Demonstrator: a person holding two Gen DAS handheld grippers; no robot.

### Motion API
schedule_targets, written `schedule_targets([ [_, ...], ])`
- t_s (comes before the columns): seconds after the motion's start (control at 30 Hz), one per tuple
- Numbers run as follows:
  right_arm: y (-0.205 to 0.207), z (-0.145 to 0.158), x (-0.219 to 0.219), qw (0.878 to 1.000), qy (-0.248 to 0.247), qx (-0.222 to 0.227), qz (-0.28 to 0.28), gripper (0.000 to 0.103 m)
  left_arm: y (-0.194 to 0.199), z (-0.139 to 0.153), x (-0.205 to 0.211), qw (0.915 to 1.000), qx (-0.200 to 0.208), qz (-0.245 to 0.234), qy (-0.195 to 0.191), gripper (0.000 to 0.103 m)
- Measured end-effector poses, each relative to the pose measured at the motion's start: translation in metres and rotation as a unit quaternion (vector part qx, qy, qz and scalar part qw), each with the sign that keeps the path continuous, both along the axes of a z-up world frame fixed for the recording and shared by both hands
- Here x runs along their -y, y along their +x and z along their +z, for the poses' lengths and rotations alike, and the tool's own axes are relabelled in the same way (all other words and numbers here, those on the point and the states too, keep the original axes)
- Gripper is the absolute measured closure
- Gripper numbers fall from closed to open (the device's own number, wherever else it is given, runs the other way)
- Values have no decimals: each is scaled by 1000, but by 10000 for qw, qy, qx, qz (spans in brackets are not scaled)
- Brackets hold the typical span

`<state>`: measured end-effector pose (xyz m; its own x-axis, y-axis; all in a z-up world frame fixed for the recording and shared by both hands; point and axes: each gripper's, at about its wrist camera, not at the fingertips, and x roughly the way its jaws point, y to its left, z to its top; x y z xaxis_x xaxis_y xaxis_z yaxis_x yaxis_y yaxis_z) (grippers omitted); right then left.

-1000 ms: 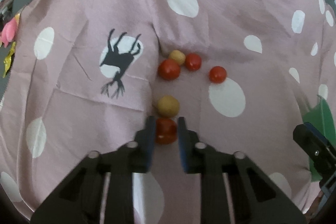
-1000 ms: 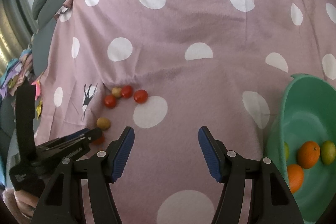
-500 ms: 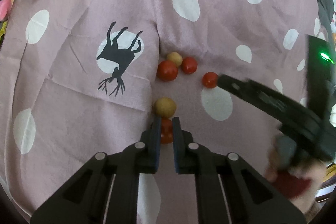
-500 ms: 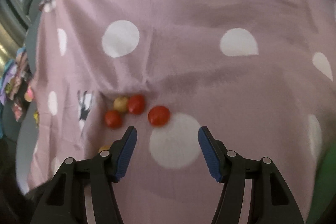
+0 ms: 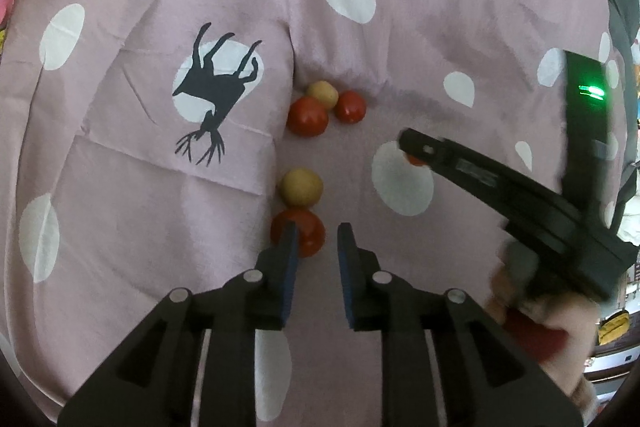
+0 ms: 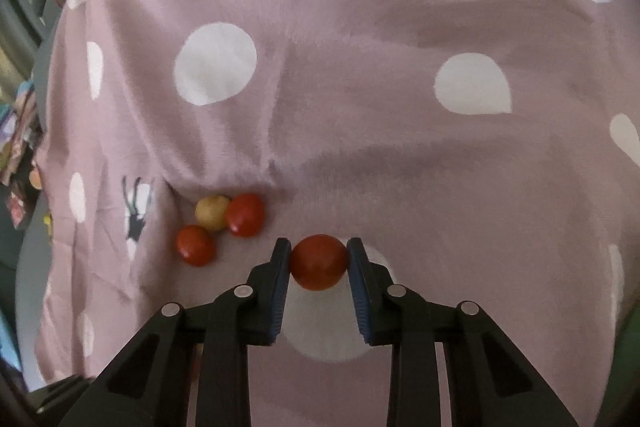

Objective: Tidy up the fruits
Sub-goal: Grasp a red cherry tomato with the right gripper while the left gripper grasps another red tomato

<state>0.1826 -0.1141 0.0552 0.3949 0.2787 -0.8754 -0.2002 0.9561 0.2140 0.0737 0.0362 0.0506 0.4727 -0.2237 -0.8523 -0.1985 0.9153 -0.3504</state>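
Right gripper [image 6: 318,257] just clamped its jaws onto a red tomato [image 6: 319,262], wide open a second ago. Left gripper [image 5: 316,239], nearly closed, sits beside another tomato [image 5: 298,231]. Open cloth [image 6: 400,107] beyond.

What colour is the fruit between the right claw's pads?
Red: a small round tomato, clearest in the right wrist view, pressed between the right claw pads.
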Motion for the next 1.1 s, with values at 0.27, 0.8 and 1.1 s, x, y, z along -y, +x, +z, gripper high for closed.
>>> schedule_targets([
  [0.27,-53,46,18,9988,134,457,64,72,2,-4,8,9995,-277,159,88,70],
  [0.8,-98,59,70,9939,503,846,-496,72,17,-6,22,9968,85,600,517,75],
  [1.1,-102,66,79,9923,588,949,-538,72,17,-10,31,9967,200,503,611,81],
])
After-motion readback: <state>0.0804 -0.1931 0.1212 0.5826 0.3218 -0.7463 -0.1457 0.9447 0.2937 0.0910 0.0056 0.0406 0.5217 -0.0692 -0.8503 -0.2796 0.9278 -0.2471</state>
